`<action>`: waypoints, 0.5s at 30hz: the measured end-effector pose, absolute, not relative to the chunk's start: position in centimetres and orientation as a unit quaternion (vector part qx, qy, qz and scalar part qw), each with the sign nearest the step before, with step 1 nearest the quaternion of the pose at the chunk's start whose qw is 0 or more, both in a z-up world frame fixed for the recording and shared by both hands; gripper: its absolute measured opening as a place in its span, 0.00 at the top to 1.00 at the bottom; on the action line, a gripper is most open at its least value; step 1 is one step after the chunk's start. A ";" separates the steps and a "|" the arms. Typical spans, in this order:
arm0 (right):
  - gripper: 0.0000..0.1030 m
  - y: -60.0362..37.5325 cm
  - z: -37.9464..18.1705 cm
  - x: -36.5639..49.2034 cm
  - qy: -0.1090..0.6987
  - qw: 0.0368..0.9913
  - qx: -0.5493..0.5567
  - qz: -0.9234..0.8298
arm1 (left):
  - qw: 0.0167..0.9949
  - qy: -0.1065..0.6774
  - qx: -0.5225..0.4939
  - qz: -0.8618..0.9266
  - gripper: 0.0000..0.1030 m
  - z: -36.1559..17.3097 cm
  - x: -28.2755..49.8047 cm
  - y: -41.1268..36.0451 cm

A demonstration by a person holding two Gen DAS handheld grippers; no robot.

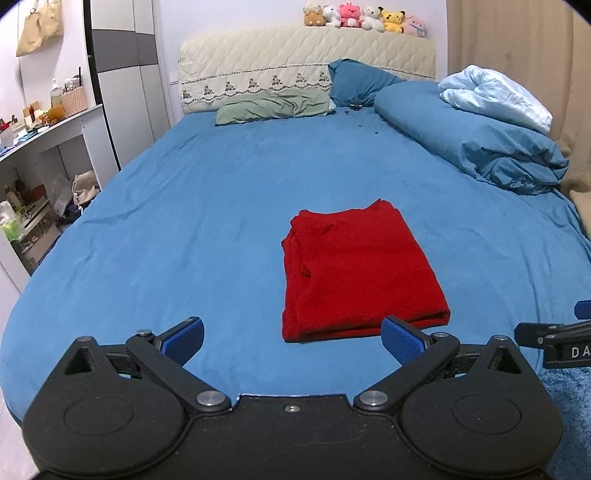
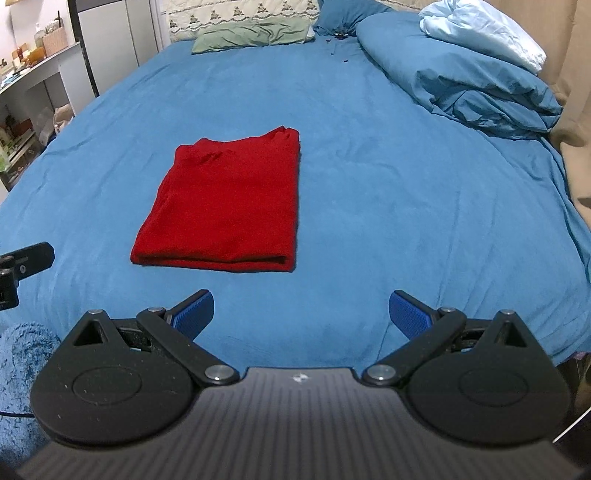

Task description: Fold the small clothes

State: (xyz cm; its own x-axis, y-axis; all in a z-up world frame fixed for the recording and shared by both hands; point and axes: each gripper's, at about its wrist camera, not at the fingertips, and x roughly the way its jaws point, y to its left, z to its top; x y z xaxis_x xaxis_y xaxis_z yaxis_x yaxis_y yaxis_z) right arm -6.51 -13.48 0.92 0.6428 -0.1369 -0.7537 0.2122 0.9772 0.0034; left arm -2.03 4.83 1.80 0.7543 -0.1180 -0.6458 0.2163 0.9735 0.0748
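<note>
The red garment is laid folded near the bed's front edge. Both the left gripper and right gripper are held wide open, empty. The layers could be disturbed if brushed.

A home bedroom — a wide bed with blue sheet, quilted headboard, plush toys on top, pillows below.
</note>
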 end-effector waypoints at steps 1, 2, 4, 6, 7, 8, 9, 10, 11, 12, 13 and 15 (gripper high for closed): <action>0.00 -13.5 0.9 -6.5 0.412 0.905 0.045 -0.096 | 0.934 0.338 0.071 -0.090 0.00 1.9 -2.1 4.8; 0.00 -13.5 0.9 -6.5 0.412 0.905 0.045 -0.094 | 0.934 0.337 0.071 -0.091 0.00 1.9 -2.1 4.9; 0.00 -13.6 0.9 -6.5 0.413 0.905 0.046 -0.095 | 0.936 0.334 0.072 -0.091 0.00 2.0 -2.2 4.8; 0.00 -13.6 0.8 -6.5 0.412 0.905 0.046 -0.095 | 0.937 0.330 0.075 -0.090 0.00 2.1 -2.3 4.8; 0.00 -13.6 0.8 -6.5 0.413 0.905 0.046 -0.095 | 0.937 0.329 0.076 -0.090 0.00 2.2 -2.3 4.8; 0.00 -13.6 0.8 -6.5 0.413 0.905 0.045 -0.095 | 0.937 0.329 0.076 -0.090 0.00 2.1 -2.4 4.7; 0.00 -13.6 0.8 -6.4 0.413 0.905 0.045 -0.095 | 0.937 0.328 0.076 -0.090 0.00 2.1 -2.4 4.8; 0.00 -13.6 0.8 -6.4 0.412 0.905 0.046 -0.095 | 0.937 0.328 0.076 -0.090 0.00 2.1 -2.4 4.8; 0.00 -13.6 0.8 -6.4 0.412 0.905 0.045 -0.096 | 0.937 0.327 0.076 -0.090 0.00 2.1 -2.4 4.8; 0.00 -13.6 0.8 -6.5 0.412 0.905 0.045 -0.096 | 0.938 0.327 0.076 -0.090 0.00 2.2 -2.4 4.8; 0.00 -13.6 0.8 -6.5 0.412 0.905 0.045 -0.096 | 0.938 0.326 0.076 -0.089 0.00 2.2 -2.4 4.8; 0.00 -13.5 0.8 -6.6 0.411 0.905 0.046 -0.096 | 0.938 0.326 0.076 -0.090 0.00 2.2 -2.5 4.7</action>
State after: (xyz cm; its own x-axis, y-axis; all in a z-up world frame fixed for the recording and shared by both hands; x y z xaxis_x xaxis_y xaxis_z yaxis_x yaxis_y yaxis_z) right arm -6.56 -13.52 0.83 0.6429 -0.1366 -0.7537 0.2118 0.9773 0.0036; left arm -2.45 4.73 2.22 0.7718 -0.1187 -0.6247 0.2177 0.9724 0.0842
